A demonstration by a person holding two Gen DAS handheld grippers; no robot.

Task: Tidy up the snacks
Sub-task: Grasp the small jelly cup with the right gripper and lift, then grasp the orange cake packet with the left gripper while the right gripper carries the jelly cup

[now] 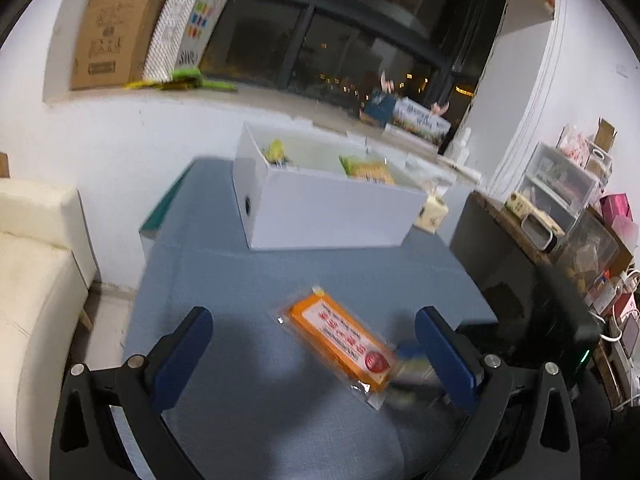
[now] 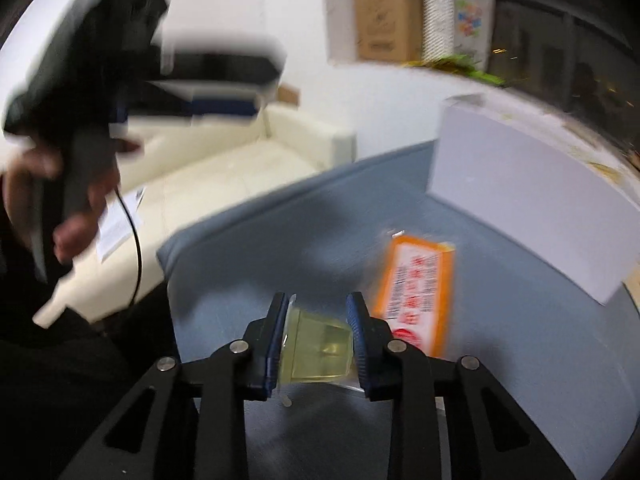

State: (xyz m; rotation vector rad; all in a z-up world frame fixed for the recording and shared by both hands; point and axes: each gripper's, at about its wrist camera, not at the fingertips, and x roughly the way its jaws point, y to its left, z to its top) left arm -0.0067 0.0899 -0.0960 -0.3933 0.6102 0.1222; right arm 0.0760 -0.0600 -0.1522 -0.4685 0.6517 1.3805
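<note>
An orange snack packet [image 1: 340, 342] lies on the blue tablecloth [image 1: 240, 280], between the spread blue fingers of my left gripper [image 1: 316, 356], which is open above it. In the right wrist view my right gripper [image 2: 320, 316] is shut on a pale yellow-green snack in clear wrap [image 2: 320, 350], low over the cloth. The orange packet [image 2: 416, 292] lies just right of it. A white open box [image 1: 328, 208] stands at the far end of the table with yellow-green packets [image 1: 368, 170] inside. The same box [image 2: 532, 200] shows at the right. My left gripper [image 2: 224, 92] is a blur at the upper left, held by a hand [image 2: 76, 196].
A cream sofa [image 1: 36, 280] stands left of the table. Cardboard boxes [image 1: 116, 28] and bags sit on the window ledge. A dark cabinet [image 1: 532, 272] and cluttered shelves [image 1: 568, 184] are to the right. A small tissue-like box [image 1: 432, 212] sits beside the white box.
</note>
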